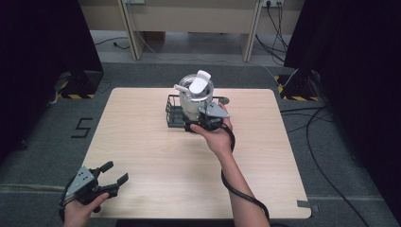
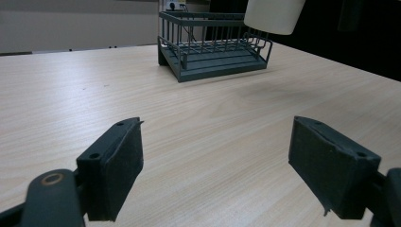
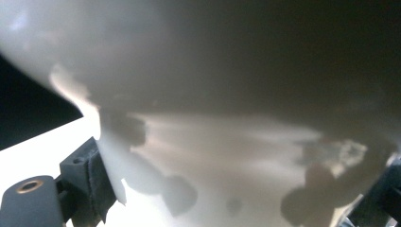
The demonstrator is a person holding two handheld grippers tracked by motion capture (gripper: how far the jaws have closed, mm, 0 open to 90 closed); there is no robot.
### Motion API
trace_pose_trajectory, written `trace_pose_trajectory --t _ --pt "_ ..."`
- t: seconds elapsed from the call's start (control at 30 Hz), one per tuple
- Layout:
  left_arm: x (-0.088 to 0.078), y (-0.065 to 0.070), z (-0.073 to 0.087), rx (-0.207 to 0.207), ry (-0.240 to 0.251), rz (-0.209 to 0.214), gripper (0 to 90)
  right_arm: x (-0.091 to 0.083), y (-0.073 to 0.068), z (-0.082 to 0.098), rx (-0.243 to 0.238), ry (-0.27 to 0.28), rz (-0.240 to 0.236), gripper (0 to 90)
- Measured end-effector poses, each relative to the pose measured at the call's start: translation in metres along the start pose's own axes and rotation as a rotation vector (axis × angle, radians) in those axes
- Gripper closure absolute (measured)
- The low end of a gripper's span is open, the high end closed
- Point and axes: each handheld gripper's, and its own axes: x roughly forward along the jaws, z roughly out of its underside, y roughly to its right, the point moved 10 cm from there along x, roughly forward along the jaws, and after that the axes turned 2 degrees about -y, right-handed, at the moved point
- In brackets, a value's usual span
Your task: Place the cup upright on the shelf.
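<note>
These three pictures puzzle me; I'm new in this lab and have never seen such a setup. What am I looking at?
No robot here: a person holds a hand-operated gripper in each hand at a wooden table. The high view looks down from above. The other two come from small cameras riding on the grippers. The left gripper waits open near the table's near left corner; its own view looks across the table at a dark wire rack. The right gripper is closed on a white kettle-like jug, held over the rack. Its camera sits so close that the jug's pale side blurs across the picture.
</note>
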Motion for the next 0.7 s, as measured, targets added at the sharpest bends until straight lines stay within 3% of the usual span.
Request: trace_pose_trajectory --t 0.7 --pt "-0.001 -0.001 0.000 -0.001 0.001 -0.002 17.9 0.011 0.022 -0.021 0.016 -0.003 0.046 11.5"
